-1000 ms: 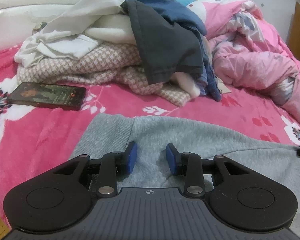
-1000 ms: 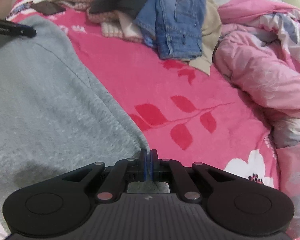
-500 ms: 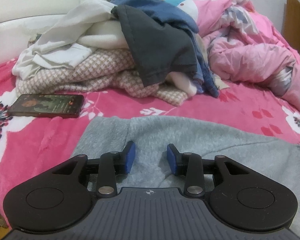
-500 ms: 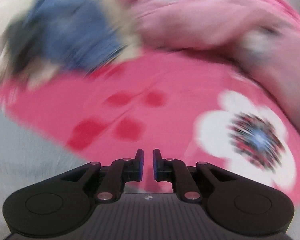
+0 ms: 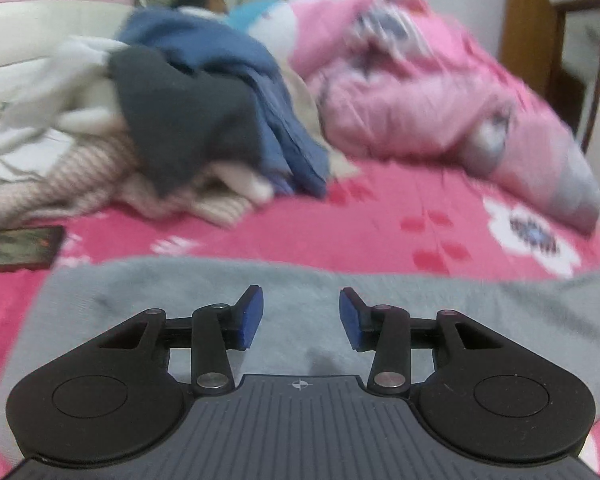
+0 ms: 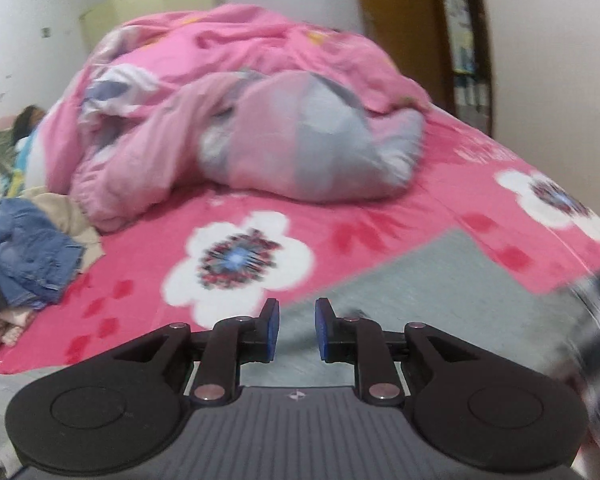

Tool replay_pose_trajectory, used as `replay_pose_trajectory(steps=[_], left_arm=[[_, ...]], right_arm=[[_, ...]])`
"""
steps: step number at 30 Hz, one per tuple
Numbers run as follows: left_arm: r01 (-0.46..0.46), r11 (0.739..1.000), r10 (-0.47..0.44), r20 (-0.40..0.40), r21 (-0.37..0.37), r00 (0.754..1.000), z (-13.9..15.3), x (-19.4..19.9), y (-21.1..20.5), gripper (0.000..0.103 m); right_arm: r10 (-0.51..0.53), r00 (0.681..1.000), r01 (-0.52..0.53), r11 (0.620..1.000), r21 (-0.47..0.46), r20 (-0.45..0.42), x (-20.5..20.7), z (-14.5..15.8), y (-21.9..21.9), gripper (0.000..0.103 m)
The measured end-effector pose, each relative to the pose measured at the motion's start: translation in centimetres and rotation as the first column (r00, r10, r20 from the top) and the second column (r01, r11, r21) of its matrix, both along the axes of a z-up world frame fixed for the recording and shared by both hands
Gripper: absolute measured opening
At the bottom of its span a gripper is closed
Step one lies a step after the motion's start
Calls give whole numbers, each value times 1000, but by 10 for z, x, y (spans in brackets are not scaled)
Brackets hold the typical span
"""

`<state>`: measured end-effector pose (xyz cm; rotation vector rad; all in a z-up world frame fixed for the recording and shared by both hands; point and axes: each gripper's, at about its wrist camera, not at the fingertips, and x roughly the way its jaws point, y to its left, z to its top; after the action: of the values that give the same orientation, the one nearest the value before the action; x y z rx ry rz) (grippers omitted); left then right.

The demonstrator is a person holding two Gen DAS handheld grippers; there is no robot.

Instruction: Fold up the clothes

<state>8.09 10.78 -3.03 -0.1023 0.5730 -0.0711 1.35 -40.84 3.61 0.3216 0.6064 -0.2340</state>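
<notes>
The left gripper [image 5: 301, 318] hung over the grey garment [image 5: 292, 284] with its blue pads spread wide and nothing between them, fully released. That grey garment lay flat across the near part of the pink floral bedspread [image 5: 380, 220], running from left to right under the fingers. And over on the right, the right gripper [image 6: 297, 330] sat with its pads apart as well, a narrower gap, gripping nothing; the garment [image 6: 440, 280] showed there as a grey panel stretching away to the right past its fingertips, with the gap between the pads right over the cloth's edge where it met the bedspread [image 6: 140, 272]. Whether either tool actually touched the cloth could not be told. Beyond the garment in the left view rose the pile of clothes [image 5: 172, 128], a dark grey piece draped over blue denim, white and checked fabrics, blurred. A phone [image 5: 18, 248] lay on the bedspread at the far left, just beside the garment's corner. To the right of the pile bulged the crumpled pink duvet [image 5: 440, 112], also filling the middle of the right view [image 6: 260, 120]. The denim [image 6: 28, 248] peeked in at the left edge of the right view, near the duvet. A blurred dark object at that view's right edge stayed unreadable
</notes>
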Motion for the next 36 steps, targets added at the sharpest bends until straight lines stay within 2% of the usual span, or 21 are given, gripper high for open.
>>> replay_pose_trajectory(steps=[4, 7, 10, 12, 15, 17, 19, 21, 22, 24, 28, 32, 36], left_arm=[[-35, 997, 40, -90, 62, 995, -23, 20, -15, 42], [-52, 996, 59, -95, 79, 994, -28, 19, -12, 42], [-53, 994, 63, -93, 100, 994, -28, 18, -14, 42], [-55, 992, 66, -94, 117, 993, -28, 18, -17, 43], [-59, 988, 73, -97, 140, 993, -29, 22, -21, 43], [-63, 988, 78, -96, 144, 992, -29, 22, -22, 44], [-68, 987, 82, -95, 145, 992, -29, 23, -23, 44], [-71, 987, 85, -92, 141, 992, -29, 22, -23, 44], [-73, 988, 86, -91, 140, 992, -30, 22, -23, 44], [-76, 987, 89, -89, 143, 992, -30, 22, -23, 44], [-86, 984, 100, -84, 157, 991, -29, 23, -25, 44], [-98, 980, 113, -79, 174, 990, -29, 24, -27, 44], [-109, 976, 125, -73, 189, 989, -29, 24, -29, 44]], right_arm=[[-46, 997, 49, 997, 56, -55, -6, -21, -29, 22], [4, 997, -2, 1000, 27, -80, -10, -33, -24, 25], [104, 991, -115, 985, -131, -87, -24, -43, 4, 48], [170, 981, -189, 945, -267, -95, -36, -51, 28, 61], [217, 960, -273, 860, -431, -174, -41, -75, 57, 68], [197, 954, -284, 836, -470, -225, -34, -90, 61, 68], [178, 954, -275, 842, -464, -242, -27, -101, 53, 60], [152, 960, -243, 866, -436, -233, -20, -103, 39, 13], [134, 966, -219, 879, -424, -221, -17, -100, 31, 12], [92, 984, -153, 879, -452, -154, -14, -87, 18, 11], [16, 998, -46, 845, -532, -61, 7, -51, -13, 11], [-60, 997, 21, 839, -544, -54, 44, -30, -56, 11], [-121, 986, 43, 844, -534, -112, 84, -34, -95, 11]])
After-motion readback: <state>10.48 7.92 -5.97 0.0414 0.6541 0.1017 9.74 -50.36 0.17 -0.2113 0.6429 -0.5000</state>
